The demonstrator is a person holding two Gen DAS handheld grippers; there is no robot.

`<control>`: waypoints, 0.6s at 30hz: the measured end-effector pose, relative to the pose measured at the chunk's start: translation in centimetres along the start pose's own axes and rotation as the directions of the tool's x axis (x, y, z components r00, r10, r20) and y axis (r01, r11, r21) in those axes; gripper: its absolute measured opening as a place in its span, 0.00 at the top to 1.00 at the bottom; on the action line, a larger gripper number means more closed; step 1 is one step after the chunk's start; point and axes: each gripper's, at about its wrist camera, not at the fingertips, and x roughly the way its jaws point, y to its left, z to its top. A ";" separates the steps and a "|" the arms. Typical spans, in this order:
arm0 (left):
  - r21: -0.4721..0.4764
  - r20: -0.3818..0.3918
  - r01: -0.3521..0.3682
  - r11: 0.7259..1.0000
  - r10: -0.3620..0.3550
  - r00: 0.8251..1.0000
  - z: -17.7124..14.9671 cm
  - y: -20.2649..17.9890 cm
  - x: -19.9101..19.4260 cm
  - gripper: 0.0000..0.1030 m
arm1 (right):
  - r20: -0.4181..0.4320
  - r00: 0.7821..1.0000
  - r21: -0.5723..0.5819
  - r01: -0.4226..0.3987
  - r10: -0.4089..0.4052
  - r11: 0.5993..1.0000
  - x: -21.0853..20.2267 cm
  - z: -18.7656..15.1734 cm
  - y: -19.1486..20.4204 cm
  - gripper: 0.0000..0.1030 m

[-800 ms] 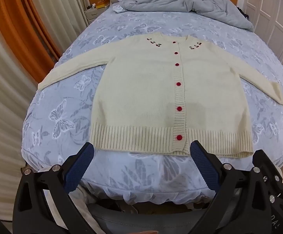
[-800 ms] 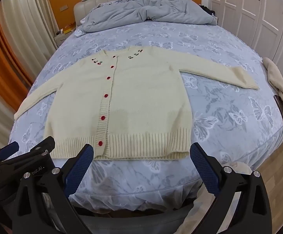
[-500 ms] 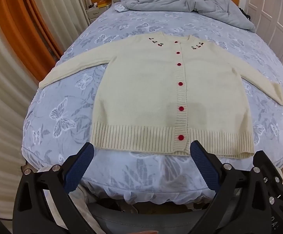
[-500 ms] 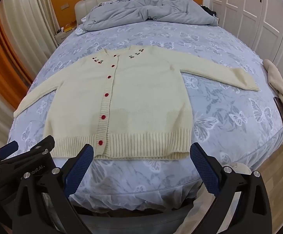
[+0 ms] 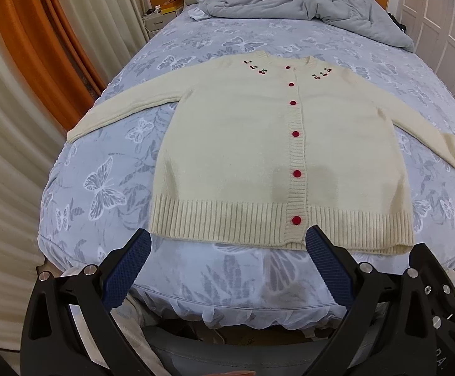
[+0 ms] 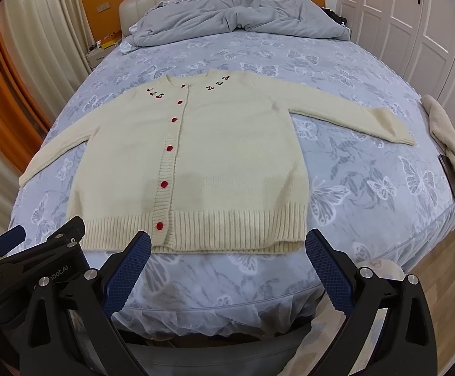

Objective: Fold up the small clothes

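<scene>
A cream knit cardigan (image 5: 243,144) with red buttons and cherry embroidery lies flat, face up and buttoned, on the blue butterfly bedspread (image 5: 102,169), both sleeves spread out. It also shows in the right wrist view (image 6: 233,156). My left gripper (image 5: 227,252) is open and empty, held just short of the ribbed hem at the foot of the bed. My right gripper (image 6: 227,252) is open and empty, also just short of the hem. The left gripper (image 6: 36,250) shows at the lower left of the right wrist view.
A rumpled grey duvet (image 6: 236,12) lies at the head of the bed. A cream cloth (image 6: 449,141) and a dark flat object (image 6: 451,177) lie at the bed's right edge. Curtains (image 5: 23,78) hang on the left, white wardrobe doors (image 6: 415,22) stand on the right.
Both views have shifted slightly, the cardigan sitting a little lower in frame. The cardigan itself has not moved and both grippers stay open.
</scene>
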 end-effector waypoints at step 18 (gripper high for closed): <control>0.012 0.002 -0.018 1.000 0.018 1.000 -0.2 0.0 0.1 0.06 | -0.003 1.000 0.001 0.001 -0.001 1.000 0.0 0.0 0.1 0.05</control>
